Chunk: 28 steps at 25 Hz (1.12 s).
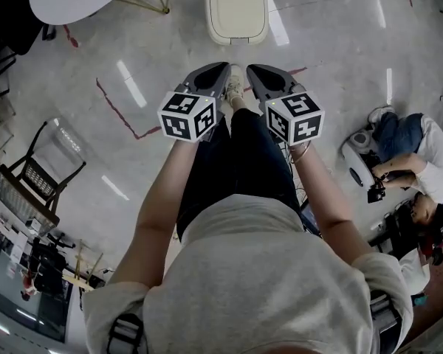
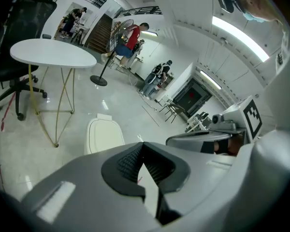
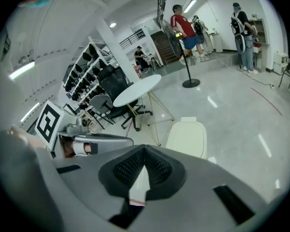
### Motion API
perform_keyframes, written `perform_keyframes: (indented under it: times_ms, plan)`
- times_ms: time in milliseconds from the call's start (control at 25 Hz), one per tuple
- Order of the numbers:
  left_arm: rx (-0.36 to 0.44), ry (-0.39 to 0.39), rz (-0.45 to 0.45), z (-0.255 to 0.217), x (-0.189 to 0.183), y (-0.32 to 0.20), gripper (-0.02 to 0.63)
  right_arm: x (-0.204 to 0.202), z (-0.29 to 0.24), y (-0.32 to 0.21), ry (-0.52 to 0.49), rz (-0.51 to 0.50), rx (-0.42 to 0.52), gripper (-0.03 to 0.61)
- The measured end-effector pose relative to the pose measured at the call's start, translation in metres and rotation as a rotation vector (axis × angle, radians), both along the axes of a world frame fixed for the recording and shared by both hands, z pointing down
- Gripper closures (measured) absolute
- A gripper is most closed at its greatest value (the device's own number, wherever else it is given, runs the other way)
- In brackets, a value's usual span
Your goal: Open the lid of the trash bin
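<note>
Cream trash bin lid [image 1: 237, 9], down

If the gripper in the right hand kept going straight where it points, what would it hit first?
Probably the closed white trash bin on the floor. The right gripper aims slightly left of it, so it might meet bare floor beside it instead; depth is hard to judge.
</note>
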<state>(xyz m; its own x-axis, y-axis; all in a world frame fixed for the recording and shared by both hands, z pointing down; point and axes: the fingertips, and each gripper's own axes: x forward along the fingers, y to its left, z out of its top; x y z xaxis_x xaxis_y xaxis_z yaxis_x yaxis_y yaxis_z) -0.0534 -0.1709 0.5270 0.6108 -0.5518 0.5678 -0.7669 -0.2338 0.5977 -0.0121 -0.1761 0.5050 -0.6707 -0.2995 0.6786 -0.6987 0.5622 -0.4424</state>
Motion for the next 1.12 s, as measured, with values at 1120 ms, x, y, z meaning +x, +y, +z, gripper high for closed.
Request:
perform_keyframes:
  times_ms: [1120]
  plan:
    - [-0.159, -0.013, -0.070, 0.201, -0.009, -0.025, 0.604, 0.006, 0.218, -0.044, 0.067, 0.144, -0.135, 0.571]
